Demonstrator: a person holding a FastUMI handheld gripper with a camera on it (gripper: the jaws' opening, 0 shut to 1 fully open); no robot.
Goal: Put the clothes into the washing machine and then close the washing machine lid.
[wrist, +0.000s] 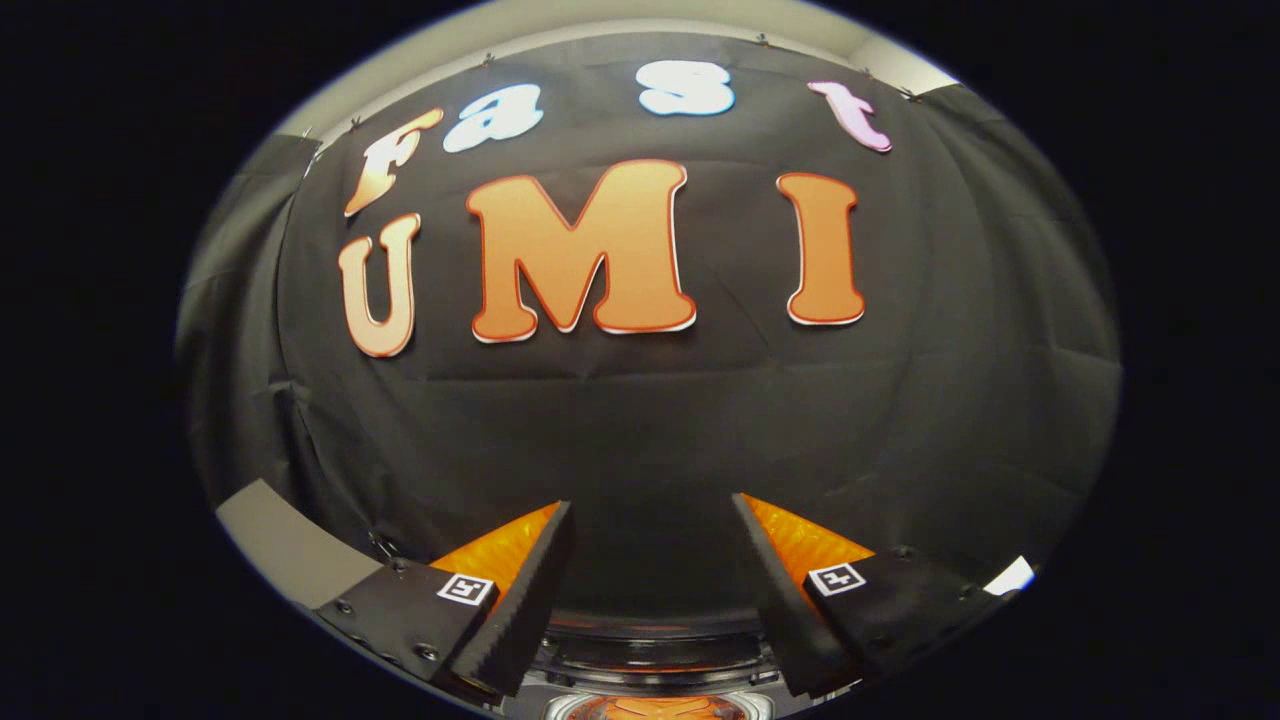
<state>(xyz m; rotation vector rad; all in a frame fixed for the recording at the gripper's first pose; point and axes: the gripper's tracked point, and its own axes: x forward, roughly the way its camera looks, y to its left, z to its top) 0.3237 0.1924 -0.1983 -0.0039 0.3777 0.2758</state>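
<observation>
My gripper point(652, 515) is open, its two fingers spread wide with nothing between them, and it faces the booth's black cloth wall. Low between the fingers I see part of the washing machine point(655, 655): a dark curved rim, with a round opening below it. Something orange point(660, 708) lies inside that opening; I cannot tell whether it is clothing. The lid's position is hidden from me.
The black cloth wall point(650, 430) hangs close ahead. A pale grey surface point(285, 545) shows beside the left finger, and a small white patch point(1010, 577) beside the right finger.
</observation>
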